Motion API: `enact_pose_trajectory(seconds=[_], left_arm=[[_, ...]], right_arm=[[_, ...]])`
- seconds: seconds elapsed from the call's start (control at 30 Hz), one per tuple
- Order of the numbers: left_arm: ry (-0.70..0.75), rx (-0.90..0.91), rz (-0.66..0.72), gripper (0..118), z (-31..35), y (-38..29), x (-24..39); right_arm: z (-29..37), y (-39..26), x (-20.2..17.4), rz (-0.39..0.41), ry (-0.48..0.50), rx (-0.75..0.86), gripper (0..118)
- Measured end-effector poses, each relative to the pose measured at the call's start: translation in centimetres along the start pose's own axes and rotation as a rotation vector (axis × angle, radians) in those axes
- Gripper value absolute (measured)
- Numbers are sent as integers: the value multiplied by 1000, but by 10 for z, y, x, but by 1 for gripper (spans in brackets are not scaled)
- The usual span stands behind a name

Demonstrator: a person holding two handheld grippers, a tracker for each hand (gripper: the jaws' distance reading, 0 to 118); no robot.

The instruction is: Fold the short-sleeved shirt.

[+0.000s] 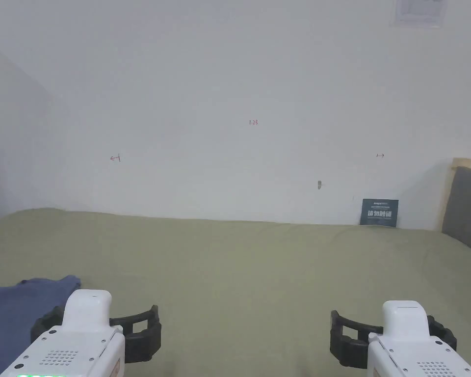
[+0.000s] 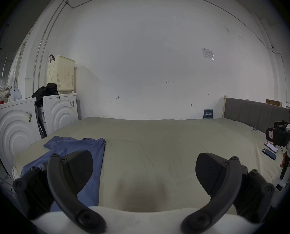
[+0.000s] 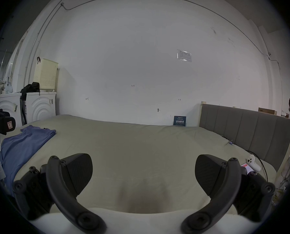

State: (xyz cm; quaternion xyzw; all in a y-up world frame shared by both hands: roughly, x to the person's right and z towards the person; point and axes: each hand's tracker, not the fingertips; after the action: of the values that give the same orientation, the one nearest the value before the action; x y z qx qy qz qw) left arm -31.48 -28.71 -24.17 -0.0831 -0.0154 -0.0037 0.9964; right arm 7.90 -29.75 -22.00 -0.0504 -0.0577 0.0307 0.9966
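**Bed spread bare, shirt waiting at the left**

Green bed (image 1: 239,265) is seen from the head view, shirt (image 1: 13,314) at its left edge, left gripper (image 1: 97,334) and right gripper (image 1: 391,338) hovering. In the left gripper view, jaws are spread wide over shirt (image 2: 83,153). In the right gripper view, jaws are spread likewise, empty. Folding seems not yet begun; the shirt must first be grasped and laid flat.
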Motion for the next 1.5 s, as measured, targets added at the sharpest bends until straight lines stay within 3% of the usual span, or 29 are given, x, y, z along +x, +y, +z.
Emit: enact_pose_trajectory(seconds=[1.5], left_arm=[[3, -7, 0, 118, -3, -1, -2]], right_arm=[[0, -2, -2, 16, 18, -2, 118]])
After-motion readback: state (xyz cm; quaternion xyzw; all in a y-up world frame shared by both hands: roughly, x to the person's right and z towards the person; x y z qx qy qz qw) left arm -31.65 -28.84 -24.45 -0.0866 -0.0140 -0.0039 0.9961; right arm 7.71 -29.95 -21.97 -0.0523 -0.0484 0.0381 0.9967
